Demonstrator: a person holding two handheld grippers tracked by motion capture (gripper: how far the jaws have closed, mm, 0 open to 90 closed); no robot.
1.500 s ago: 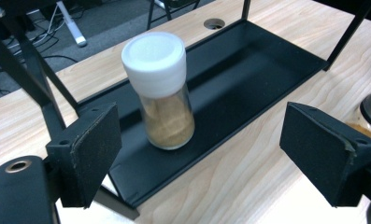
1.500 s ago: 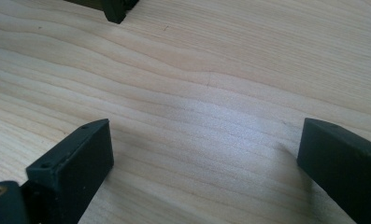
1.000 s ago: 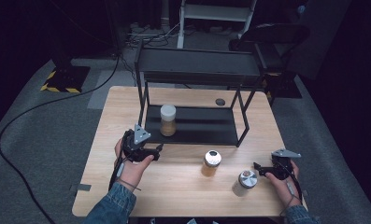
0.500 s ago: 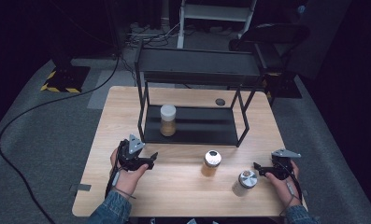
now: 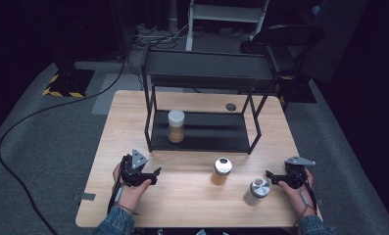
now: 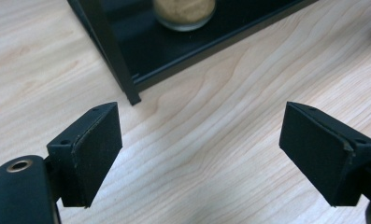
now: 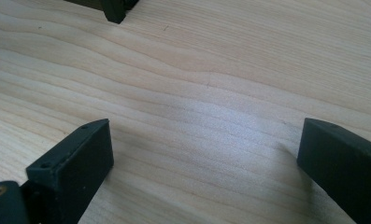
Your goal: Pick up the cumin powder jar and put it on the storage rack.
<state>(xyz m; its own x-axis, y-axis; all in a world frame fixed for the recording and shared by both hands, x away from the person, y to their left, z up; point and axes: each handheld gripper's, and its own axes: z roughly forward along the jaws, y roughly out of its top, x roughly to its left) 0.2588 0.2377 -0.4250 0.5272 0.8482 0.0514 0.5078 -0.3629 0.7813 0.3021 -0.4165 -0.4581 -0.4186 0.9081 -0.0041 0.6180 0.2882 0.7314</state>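
Observation:
A jar of tan contents with a white lid [image 5: 176,126] stands on the lower shelf of a black two-level rack [image 5: 206,68]. Two more jars stand on the wooden table [image 5: 197,200] in front of it: one with a dark-centred lid [image 5: 222,170], one with a silver lid [image 5: 257,191]. My left gripper [image 5: 154,177] sits low over the table's front left, open and empty, left of the jars. In the left gripper view the jaws [image 6: 199,135] frame bare wood, with the rack's leg [image 6: 120,70] and the shelf jar [image 6: 183,11] beyond. My right gripper [image 5: 271,177] is open just right of the silver-lidded jar, with only wood between its jaws [image 7: 206,144].
A small dark round disc [image 5: 230,106] lies on the table behind the rack at the right. The rack's foot [image 7: 113,11] is at the top of the right gripper view. Cables and a chair stand on the floor beyond the table.
My left hand has come down and back toward the table's near edge, away from the rack's front left leg. The right hand and all jars have stayed put.

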